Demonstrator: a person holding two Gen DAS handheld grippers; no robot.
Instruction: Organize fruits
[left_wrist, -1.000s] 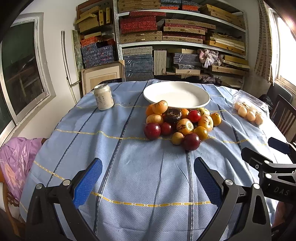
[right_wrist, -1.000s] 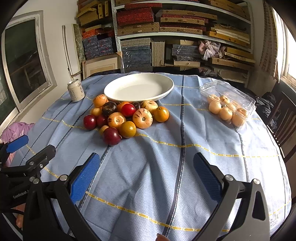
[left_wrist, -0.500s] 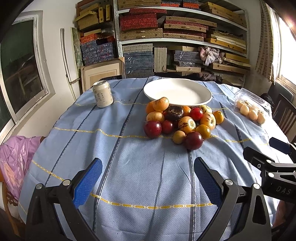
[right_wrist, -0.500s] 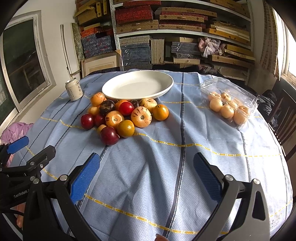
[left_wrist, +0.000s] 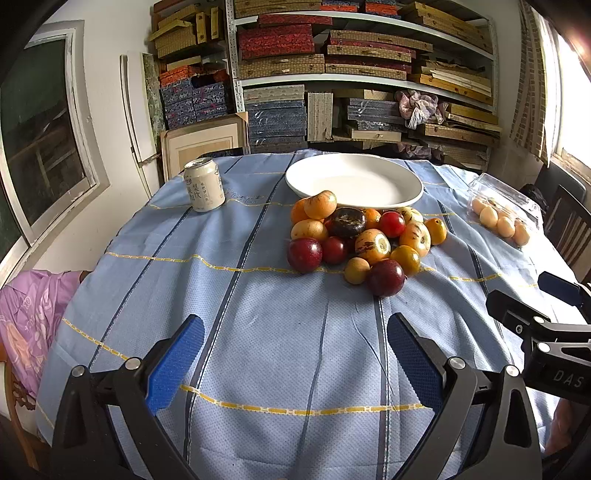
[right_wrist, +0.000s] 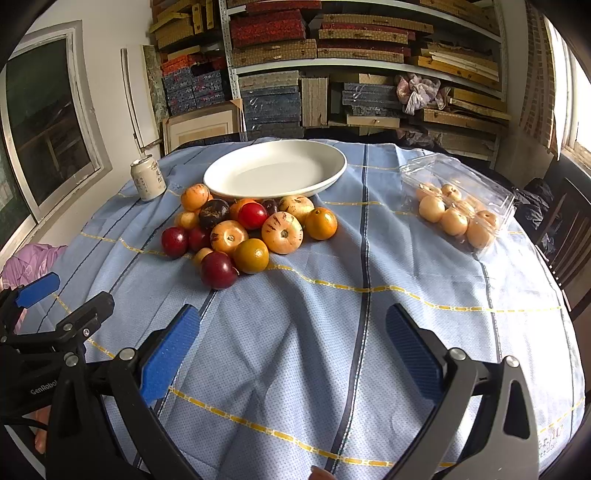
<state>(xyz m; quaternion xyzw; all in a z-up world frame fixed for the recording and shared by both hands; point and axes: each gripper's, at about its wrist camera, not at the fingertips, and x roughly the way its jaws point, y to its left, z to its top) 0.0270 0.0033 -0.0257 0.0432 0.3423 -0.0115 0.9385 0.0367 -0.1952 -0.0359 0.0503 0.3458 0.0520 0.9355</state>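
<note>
Fruits (right_wrist: 251, 230) piled beside one white plate (right_wrist: 275, 170); left gripper (left_wrist: 295, 354) and right gripper (right_wrist: 293, 345) both wide, holding nothing

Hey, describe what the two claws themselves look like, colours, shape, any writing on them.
Both look alike. The left claw and right claw each have two black angular fingers with silver bolts and ribbed blue pads on the inner faces. Seen from the side, the left claw's body reads "GenRobot" in white, partly cut off; the right claw's reads "DAS". No cables or sleeves are clearly visible.
</note>
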